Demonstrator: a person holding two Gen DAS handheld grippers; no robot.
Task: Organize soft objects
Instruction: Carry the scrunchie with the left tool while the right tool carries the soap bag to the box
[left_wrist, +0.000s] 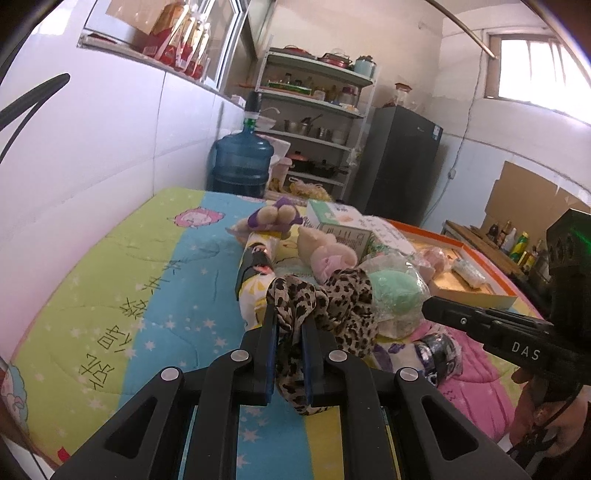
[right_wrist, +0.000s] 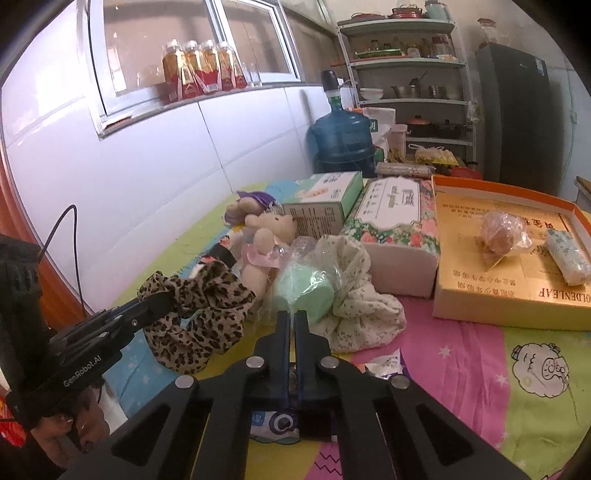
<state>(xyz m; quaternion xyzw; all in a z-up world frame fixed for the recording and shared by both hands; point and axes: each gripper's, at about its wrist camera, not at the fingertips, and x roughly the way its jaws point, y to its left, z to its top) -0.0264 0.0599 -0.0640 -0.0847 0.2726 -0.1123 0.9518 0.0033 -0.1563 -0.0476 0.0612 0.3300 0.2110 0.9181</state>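
A leopard-print scarf (left_wrist: 347, 295) (right_wrist: 207, 306) hangs bunched above the colourful bedspread (left_wrist: 147, 295). My left gripper (left_wrist: 289, 319) (right_wrist: 168, 297) is shut on one end of it. Just to its right lies a mint-green soft item in a clear plastic bag (left_wrist: 395, 295) (right_wrist: 306, 291), resting against a white floral cloth (right_wrist: 354, 295). My right gripper (right_wrist: 291, 315) (left_wrist: 426, 306) is shut, its tips right at that bag; whether any film is pinched cannot be told. Behind lie a plush bear in pink (left_wrist: 325, 254) (right_wrist: 266, 240) and a purple-hatted plush (left_wrist: 277, 214) (right_wrist: 251, 203).
An open orange-rimmed box (right_wrist: 509, 314) at the right holds a bagged brown item (right_wrist: 498, 236) and a small packet (right_wrist: 569, 258). A green carton (right_wrist: 325, 206) and a floral box (right_wrist: 399, 225) stand behind the pile. A printed packet (right_wrist: 273, 424) lies under my right gripper. A water jug (left_wrist: 240, 158) stands beyond the bed.
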